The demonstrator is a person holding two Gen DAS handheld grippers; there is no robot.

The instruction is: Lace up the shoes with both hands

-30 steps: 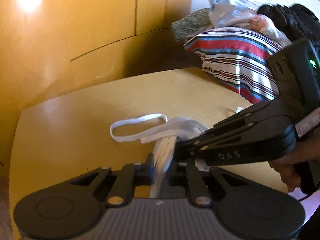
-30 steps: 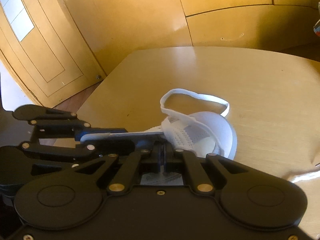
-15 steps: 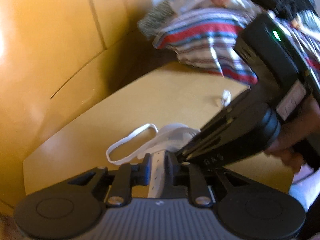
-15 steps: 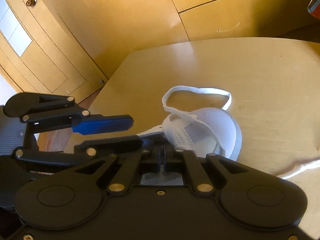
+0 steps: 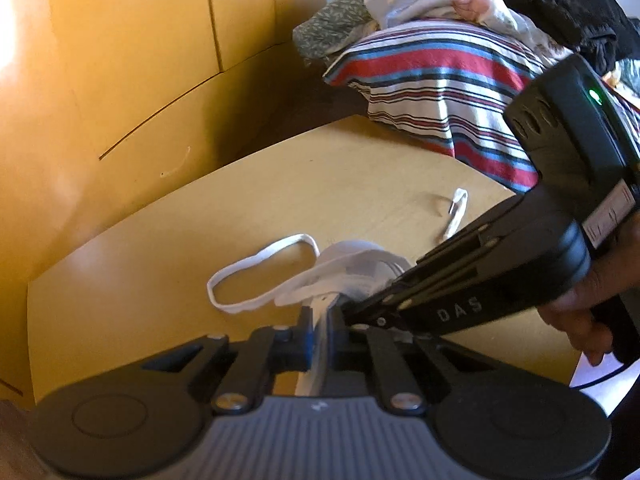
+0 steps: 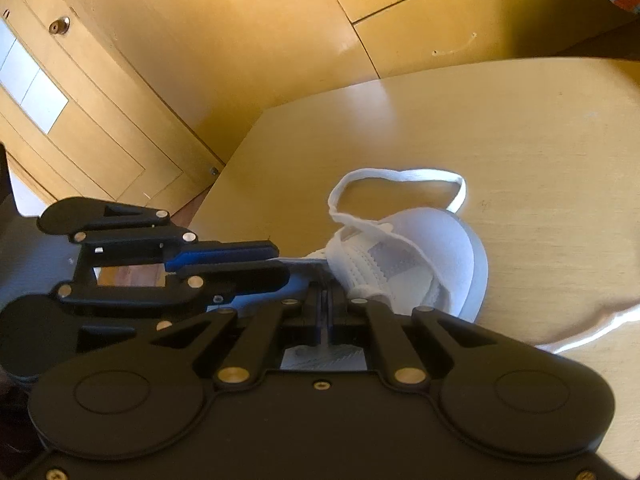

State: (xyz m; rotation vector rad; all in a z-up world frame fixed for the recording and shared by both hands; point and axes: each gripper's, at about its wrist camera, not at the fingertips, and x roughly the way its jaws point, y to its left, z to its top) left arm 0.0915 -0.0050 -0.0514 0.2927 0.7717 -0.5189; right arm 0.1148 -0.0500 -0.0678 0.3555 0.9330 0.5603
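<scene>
A white shoe (image 6: 424, 248) lies on the wooden table (image 6: 520, 140), toe pointing away from me. Its white lace makes a loose loop (image 6: 400, 176) beyond the toe, and the same loop (image 5: 260, 280) shows in the left wrist view. My left gripper (image 5: 322, 320) is shut on the shoe's white tongue, which stands between its fingers. It also shows from the side as the left gripper (image 6: 280, 264). My right gripper (image 6: 325, 308) is shut at the shoe's near edge, with a thin pale sliver between its jaws. A hand holds the right gripper (image 5: 356, 314).
One loose lace end (image 5: 456, 216) lies on the table near its far right edge; the lace end (image 6: 592, 328) also runs along the edge. A striped blanket (image 5: 432, 80) under piled clothes lies beyond. Yellow wooden panels (image 5: 120, 80) and a door (image 6: 60, 100) surround the table.
The left gripper's fingers have come closer together on the tongue. Both wrist views swung and tilted. The shoe and lace loop stayed in place.
</scene>
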